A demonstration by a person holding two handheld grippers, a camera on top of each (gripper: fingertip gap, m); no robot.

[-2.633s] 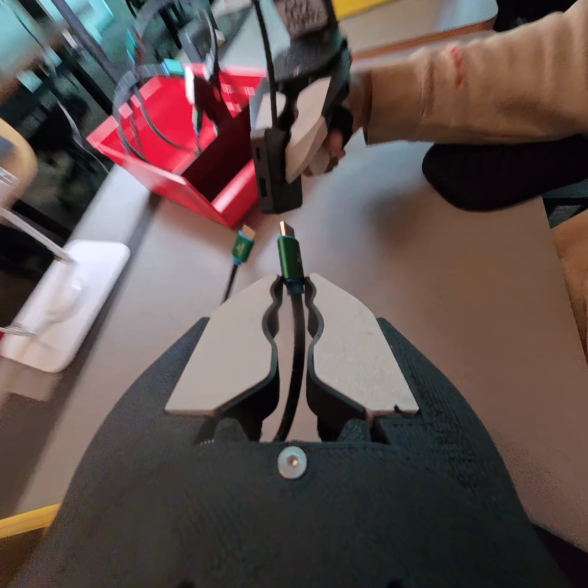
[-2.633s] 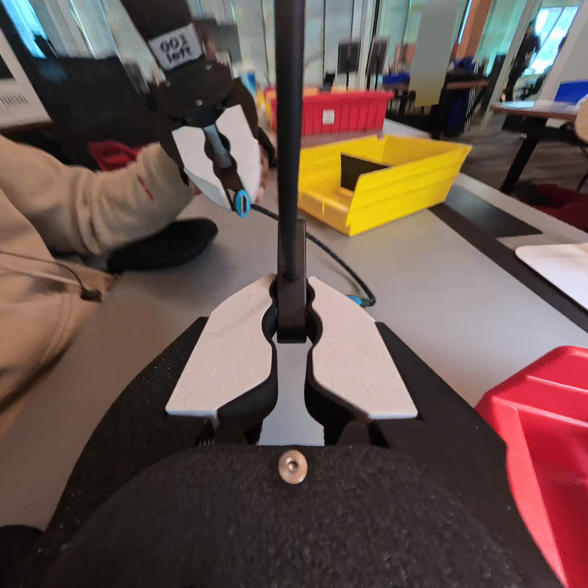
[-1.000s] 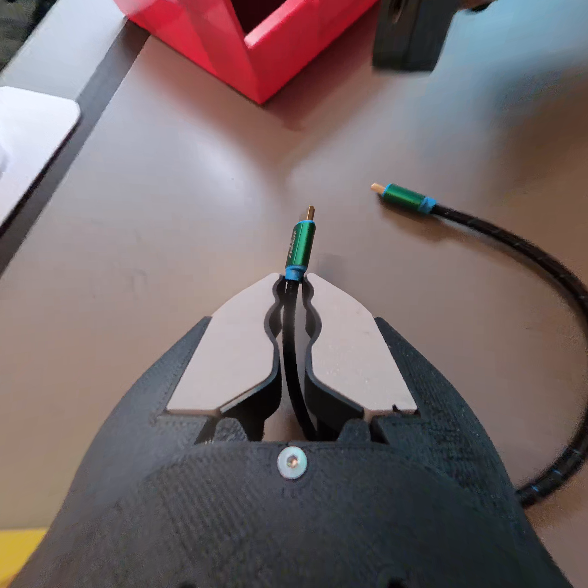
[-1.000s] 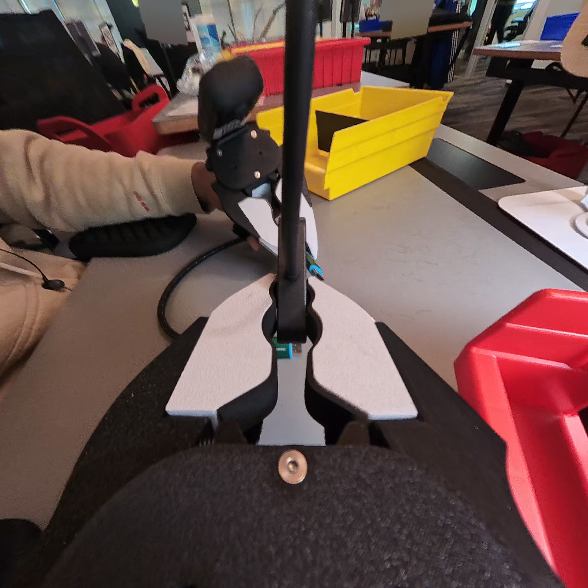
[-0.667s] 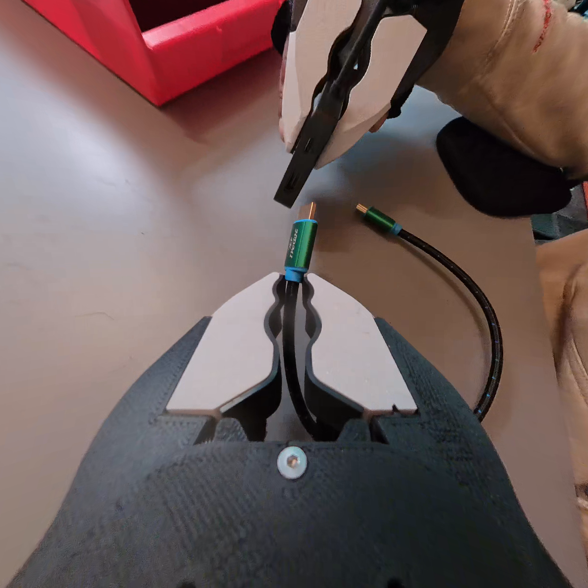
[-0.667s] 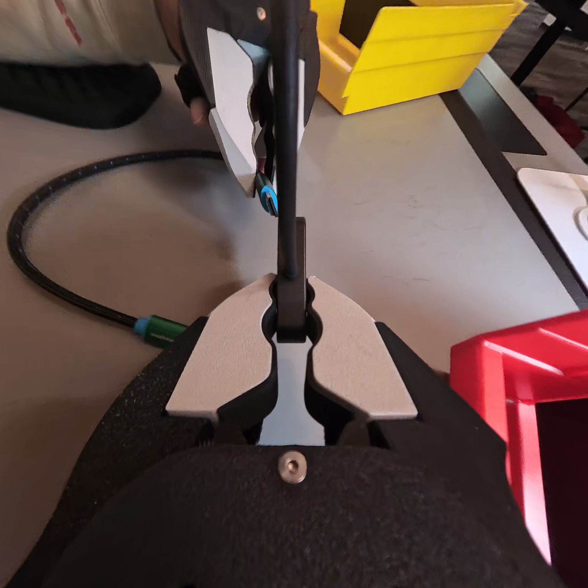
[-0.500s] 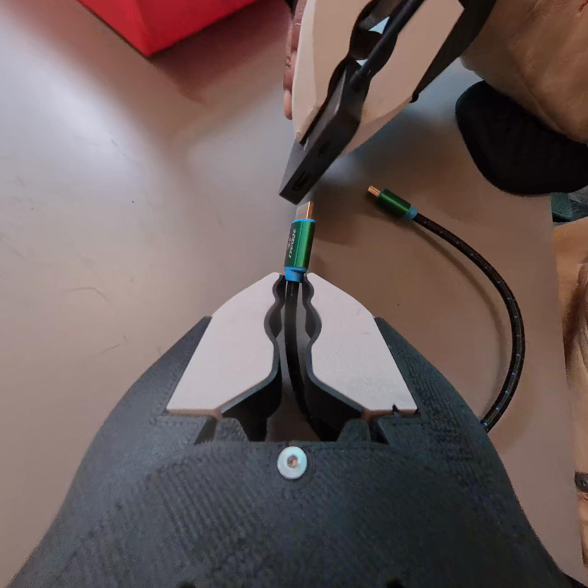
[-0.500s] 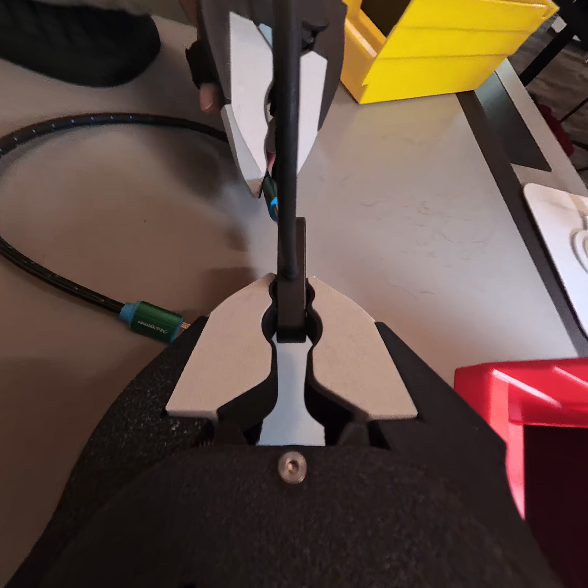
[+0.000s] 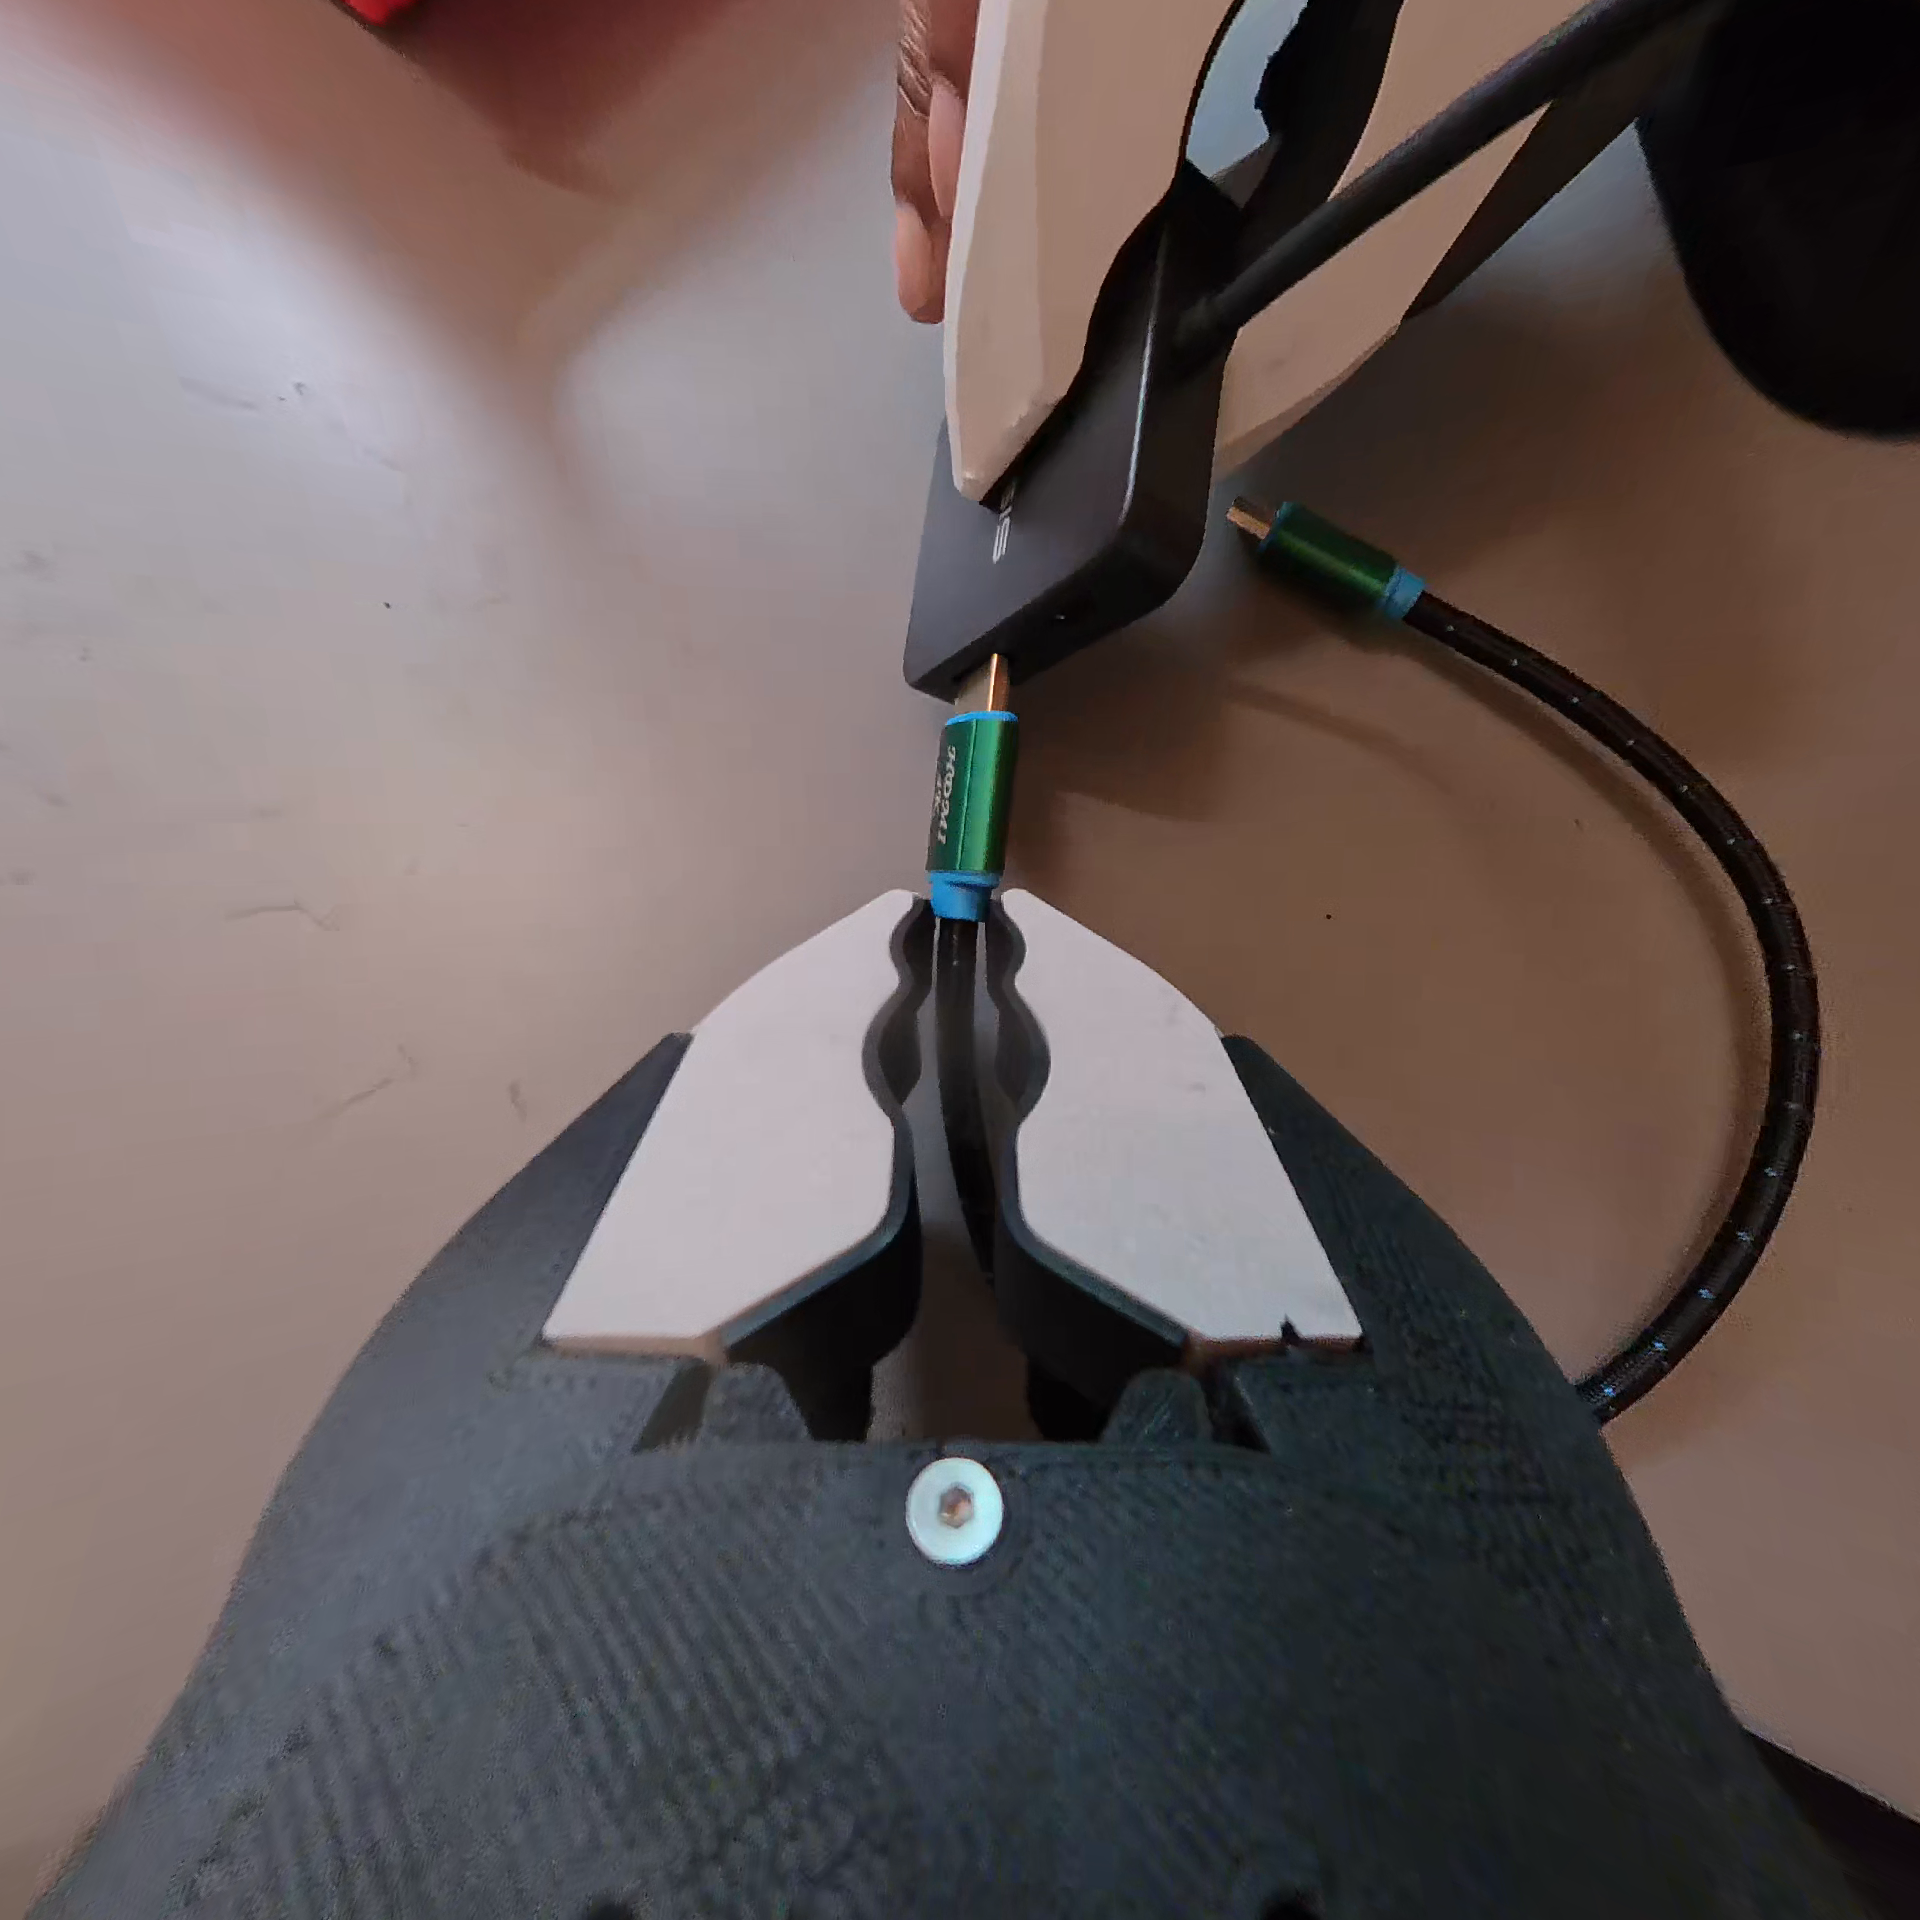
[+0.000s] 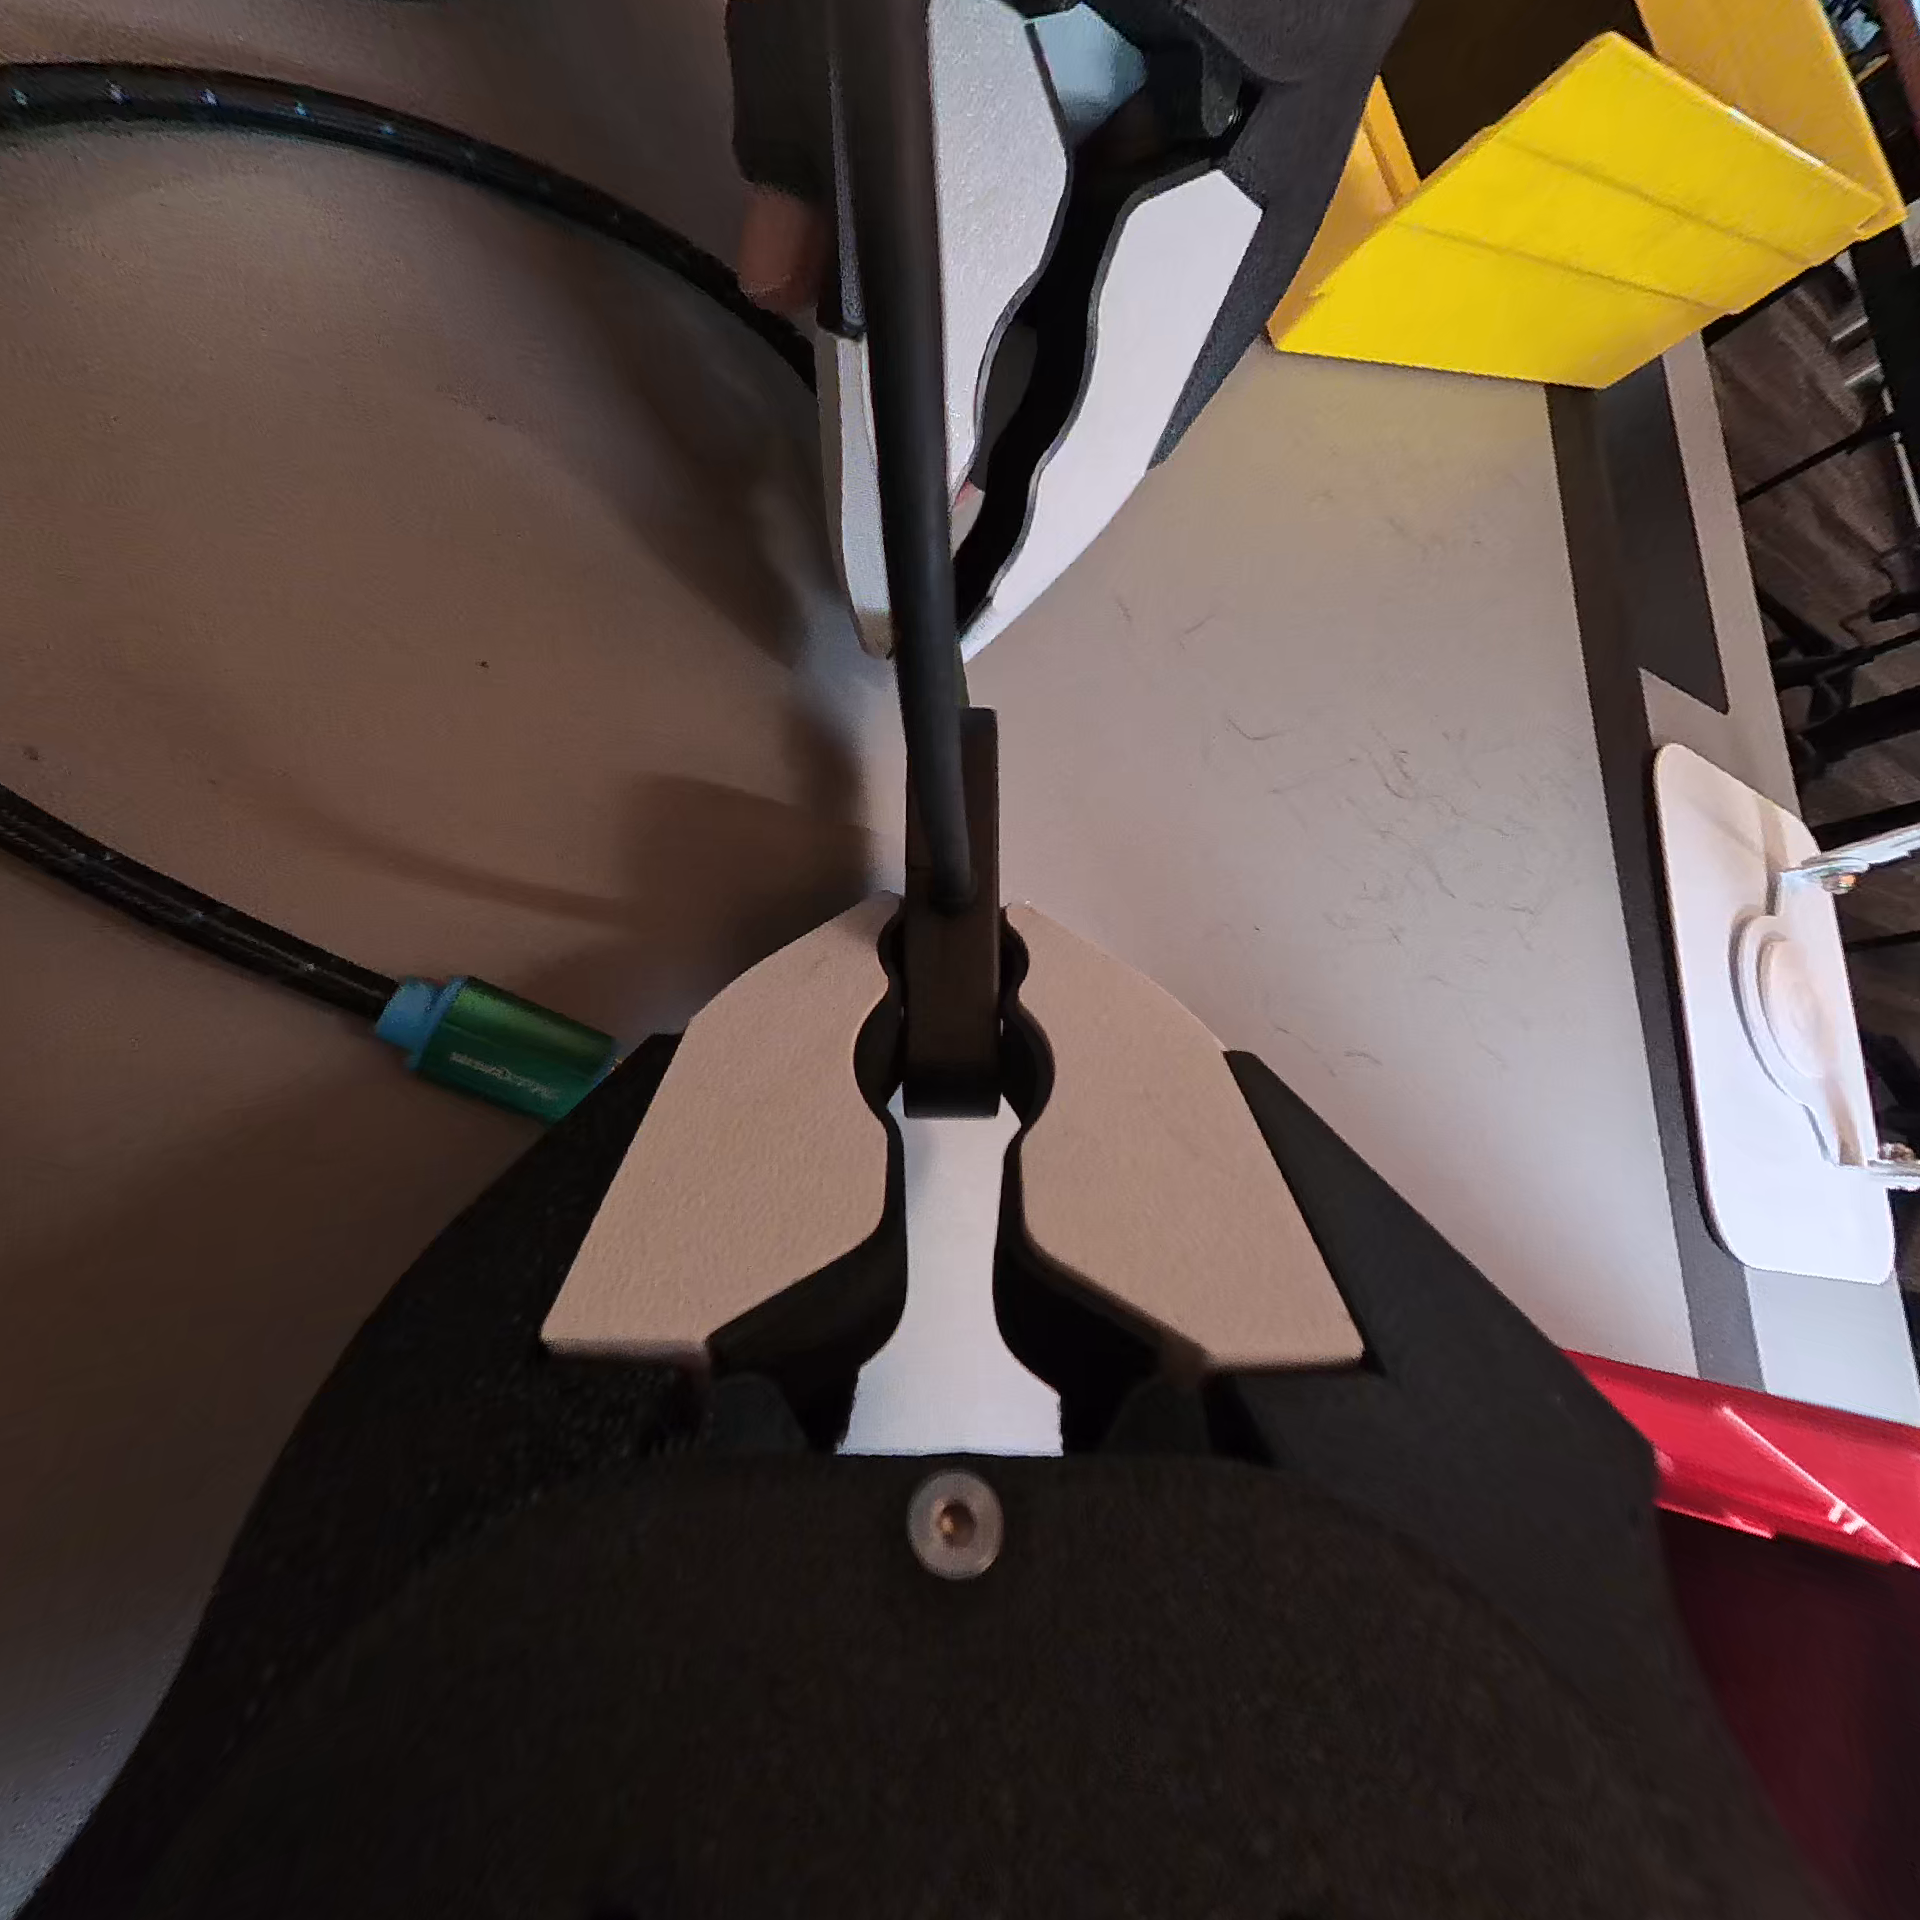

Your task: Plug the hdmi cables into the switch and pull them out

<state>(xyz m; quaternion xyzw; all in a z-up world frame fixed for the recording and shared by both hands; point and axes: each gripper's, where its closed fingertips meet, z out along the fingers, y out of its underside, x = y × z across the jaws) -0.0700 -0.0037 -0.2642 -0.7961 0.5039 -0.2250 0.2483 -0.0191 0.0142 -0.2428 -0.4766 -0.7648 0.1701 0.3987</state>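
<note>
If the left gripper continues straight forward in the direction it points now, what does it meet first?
The left gripper, shut on the black braided cable just behind its green metal plug, points at the flat black switch box. The plug's gold tip is already at the box's port, so the box comes first; how deep it sits is unclear.
</note>
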